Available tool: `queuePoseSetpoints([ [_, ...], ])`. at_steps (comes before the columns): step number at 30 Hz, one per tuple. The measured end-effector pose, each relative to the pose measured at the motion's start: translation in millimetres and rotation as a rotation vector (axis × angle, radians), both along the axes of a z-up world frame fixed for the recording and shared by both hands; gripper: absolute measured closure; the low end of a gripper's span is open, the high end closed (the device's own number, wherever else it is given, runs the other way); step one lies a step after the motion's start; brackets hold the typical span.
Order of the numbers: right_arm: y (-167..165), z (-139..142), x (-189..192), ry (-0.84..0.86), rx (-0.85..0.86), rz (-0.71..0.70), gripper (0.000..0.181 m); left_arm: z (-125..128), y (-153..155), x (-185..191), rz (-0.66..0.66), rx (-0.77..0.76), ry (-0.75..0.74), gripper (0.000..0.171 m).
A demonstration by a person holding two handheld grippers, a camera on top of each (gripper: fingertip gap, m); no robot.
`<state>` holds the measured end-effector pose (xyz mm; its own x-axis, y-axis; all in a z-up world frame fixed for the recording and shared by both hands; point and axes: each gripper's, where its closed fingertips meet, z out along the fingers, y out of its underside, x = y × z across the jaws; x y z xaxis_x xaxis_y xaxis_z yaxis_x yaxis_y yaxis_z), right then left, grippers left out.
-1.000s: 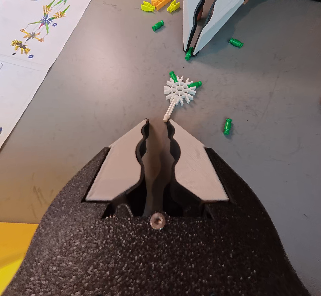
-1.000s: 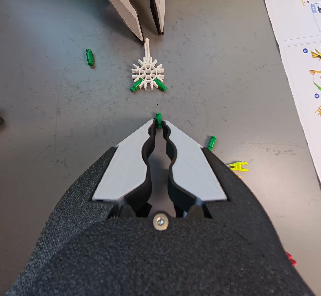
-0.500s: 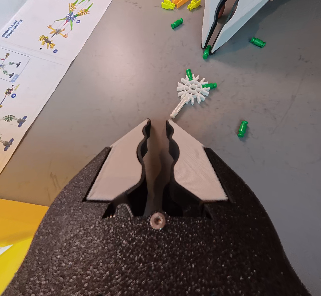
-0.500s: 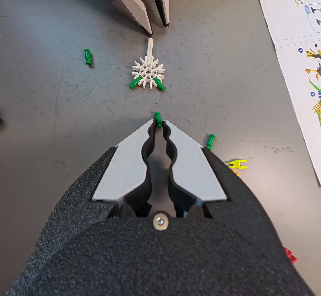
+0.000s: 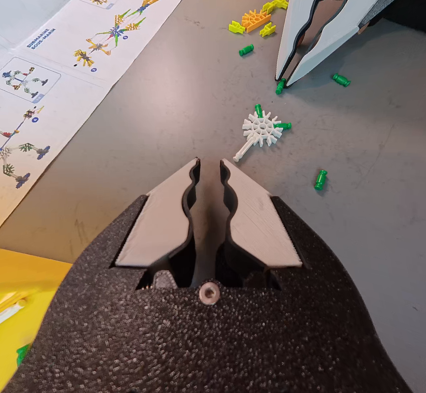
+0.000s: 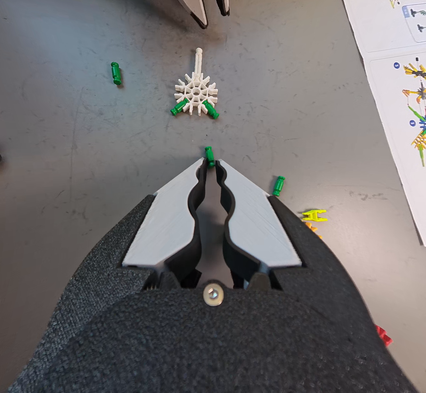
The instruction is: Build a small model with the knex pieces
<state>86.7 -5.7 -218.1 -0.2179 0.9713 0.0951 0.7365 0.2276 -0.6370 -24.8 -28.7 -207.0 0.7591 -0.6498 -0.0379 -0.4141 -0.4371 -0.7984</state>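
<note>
Right gripper (image 6: pixel 210 163) pinching short green rod (image 6: pixel 209 156) by one end only; could pivot or slip. Left gripper (image 5: pixel 209 163) slightly spread, empty, beside white snowflake connector (image 5: pixel 262 128).

Even, fairly bright overhead light falls across the grey bench (image 5: pixel 161 128), giving a soft pale sheen rather than hard glare. Shadows are faint and diffuse, pooling darker under the far claw (image 6: pixel 213 19) at the top of the right wrist view. Wide-angle distortion bends the edges, curving the instruction sheet (image 5: pixel 69 59). The centre is sharp; the yellow box (image 5: pixel 20 301) in the lower-left corner smears with blur.
</note>
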Motion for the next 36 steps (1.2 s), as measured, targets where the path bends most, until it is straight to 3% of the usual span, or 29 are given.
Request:
queuePoseSetpoints([
  [8,0,0,1,-0.005,0.001,-0.002,0.175,17,5,0,0.032,0.057,-0.075,0.149],
  [36,0,0,3,-0.011,-0.001,-0.001,0.177,7,3,2,0.011,0.054,-0.006,0.149],
])
